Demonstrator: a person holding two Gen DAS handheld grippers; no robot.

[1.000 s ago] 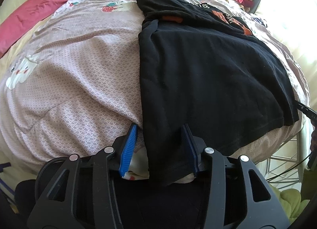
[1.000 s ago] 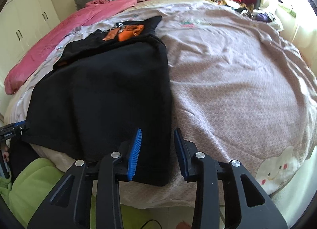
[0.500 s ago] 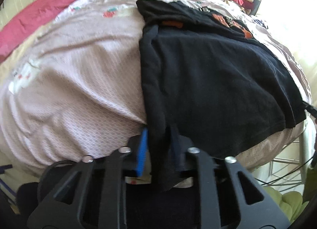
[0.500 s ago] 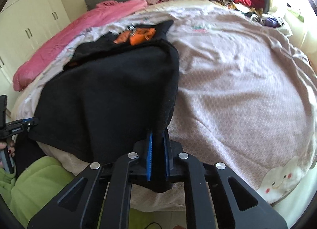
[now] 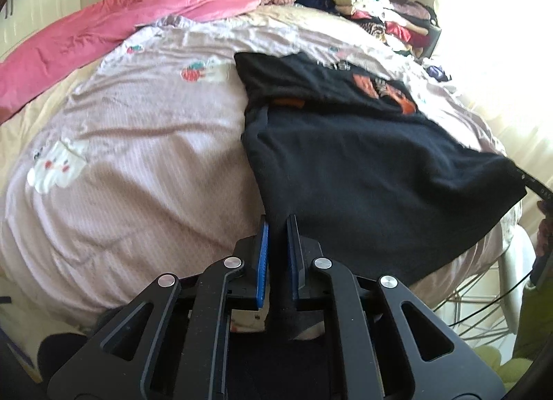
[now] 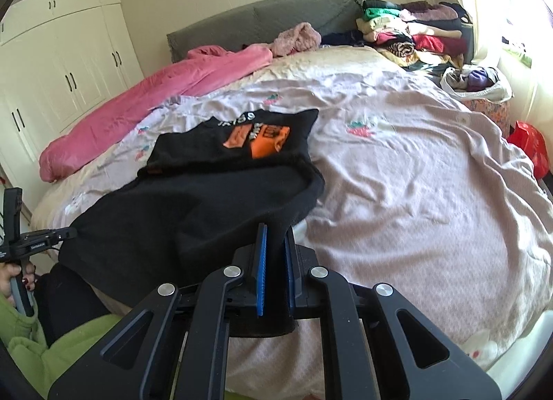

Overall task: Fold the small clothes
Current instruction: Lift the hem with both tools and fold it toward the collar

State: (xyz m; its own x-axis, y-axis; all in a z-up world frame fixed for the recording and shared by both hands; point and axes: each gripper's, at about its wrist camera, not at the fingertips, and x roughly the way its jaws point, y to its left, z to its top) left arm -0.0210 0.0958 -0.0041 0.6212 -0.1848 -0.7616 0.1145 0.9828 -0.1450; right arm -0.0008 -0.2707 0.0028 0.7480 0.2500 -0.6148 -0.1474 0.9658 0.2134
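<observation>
A black T-shirt (image 5: 363,165) with an orange print lies on the pink patterned bedspread (image 5: 138,158), its near hem lifted off the bed. My left gripper (image 5: 277,223) is shut on the shirt's near left hem corner. My right gripper (image 6: 274,230) is shut on the near right hem corner of the shirt (image 6: 207,213). The orange print (image 6: 259,140) faces up at the far end. The other gripper (image 6: 38,244) shows at the left edge of the right wrist view.
A pink blanket (image 5: 103,30) lies along the far left of the bed. A pile of folded clothes (image 6: 414,33) sits at the far right by the grey headboard (image 6: 276,16). White wardrobes (image 6: 52,64) stand at left. A red bag (image 6: 528,144) is beside the bed.
Both grippers closed on the shirt's near hem corners, then lifted and moved up, raising the hem off the bed edge.
</observation>
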